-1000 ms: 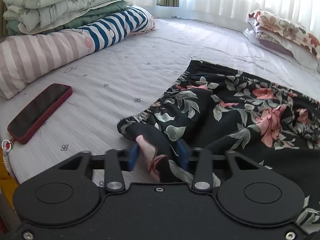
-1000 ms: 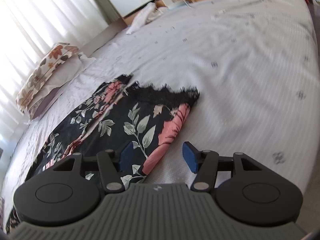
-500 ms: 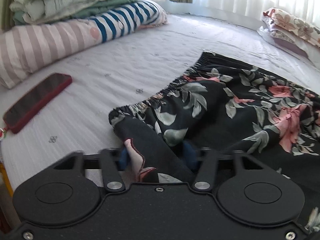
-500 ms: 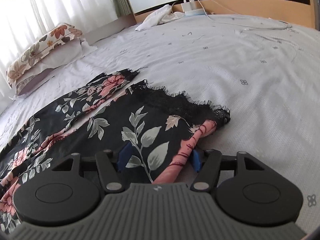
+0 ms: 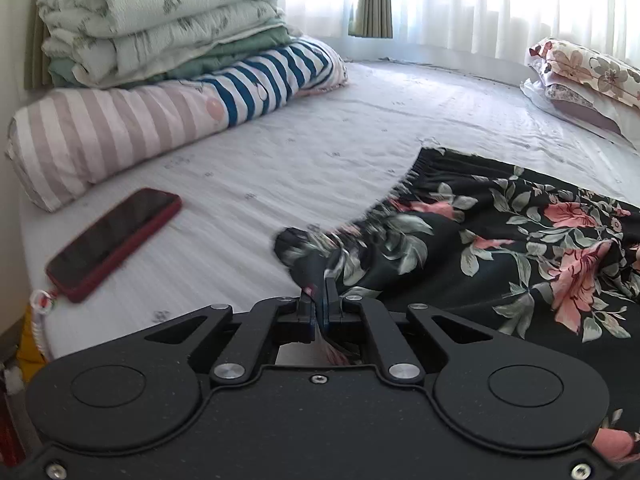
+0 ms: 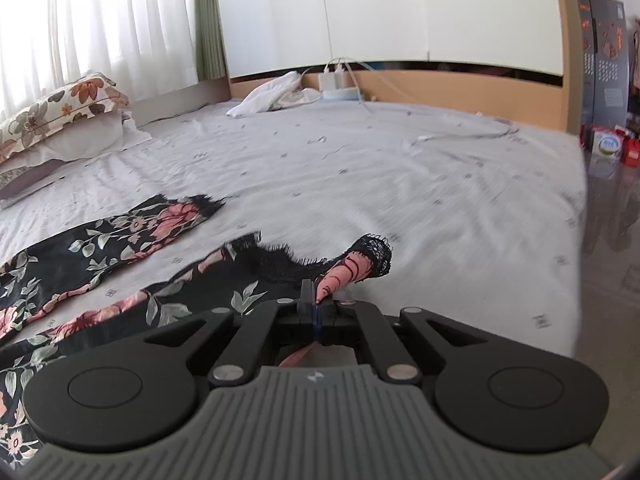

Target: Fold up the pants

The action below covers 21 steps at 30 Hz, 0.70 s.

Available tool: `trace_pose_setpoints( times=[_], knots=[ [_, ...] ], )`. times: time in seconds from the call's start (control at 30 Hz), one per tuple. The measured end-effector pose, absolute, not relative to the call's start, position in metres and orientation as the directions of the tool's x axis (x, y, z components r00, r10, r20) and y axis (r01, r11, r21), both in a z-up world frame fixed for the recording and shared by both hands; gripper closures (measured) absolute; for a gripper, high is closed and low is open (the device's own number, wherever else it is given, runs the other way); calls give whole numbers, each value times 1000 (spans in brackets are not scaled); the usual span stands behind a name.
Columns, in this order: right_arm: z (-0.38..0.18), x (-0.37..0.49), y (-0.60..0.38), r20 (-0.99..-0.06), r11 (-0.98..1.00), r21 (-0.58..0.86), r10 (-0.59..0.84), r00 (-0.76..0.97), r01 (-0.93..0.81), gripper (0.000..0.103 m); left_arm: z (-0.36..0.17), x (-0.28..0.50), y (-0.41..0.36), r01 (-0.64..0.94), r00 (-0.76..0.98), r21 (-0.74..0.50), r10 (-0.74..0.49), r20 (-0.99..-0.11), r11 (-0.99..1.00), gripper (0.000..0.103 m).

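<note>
Black pants with a pink and grey floral print [image 5: 500, 248] lie on the bed. My left gripper [image 5: 322, 300] is shut on the near corner of the elastic waistband [image 5: 312, 256]. In the right wrist view the pants [image 6: 224, 280] spread to the left, with the far leg [image 6: 132, 228] lying flat apart. My right gripper [image 6: 314, 308] is shut on the lace-trimmed hem of the near leg [image 6: 360, 260], which is lifted a little off the sheet.
A red phone [image 5: 116, 240] lies on the sheet at the left. A striped bolster [image 5: 120, 136] and stacked quilts [image 5: 160, 20] sit behind it. Floral pillows [image 5: 584, 76] lie by the window. White cloth and cables [image 6: 280, 96] sit near the headboard. The bed edge [image 6: 580, 240] drops off at the right.
Both grippers have closed on the fabric: the left on the waistband corner, the right on the leg hem. Both views have risen, and the hem is lifted slightly.
</note>
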State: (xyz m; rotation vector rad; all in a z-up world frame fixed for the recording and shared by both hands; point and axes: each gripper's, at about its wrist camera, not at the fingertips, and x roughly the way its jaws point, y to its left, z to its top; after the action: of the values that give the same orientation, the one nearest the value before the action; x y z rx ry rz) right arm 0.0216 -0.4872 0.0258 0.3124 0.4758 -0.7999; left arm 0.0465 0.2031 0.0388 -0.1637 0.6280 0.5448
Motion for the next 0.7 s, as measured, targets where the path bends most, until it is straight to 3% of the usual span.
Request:
trace_pose_setpoints(
  times=[0.47,0.7],
  knots=[
    [39,-41,-501,-565,609,140,-598,568,781,101,75,1,210,-526,692,85,485,-535,846,98],
    [28,-53,-505,-602,604,125,-585,544,787,101,52,-7,210,-512,652,112,470,-595,852,98]
  ],
)
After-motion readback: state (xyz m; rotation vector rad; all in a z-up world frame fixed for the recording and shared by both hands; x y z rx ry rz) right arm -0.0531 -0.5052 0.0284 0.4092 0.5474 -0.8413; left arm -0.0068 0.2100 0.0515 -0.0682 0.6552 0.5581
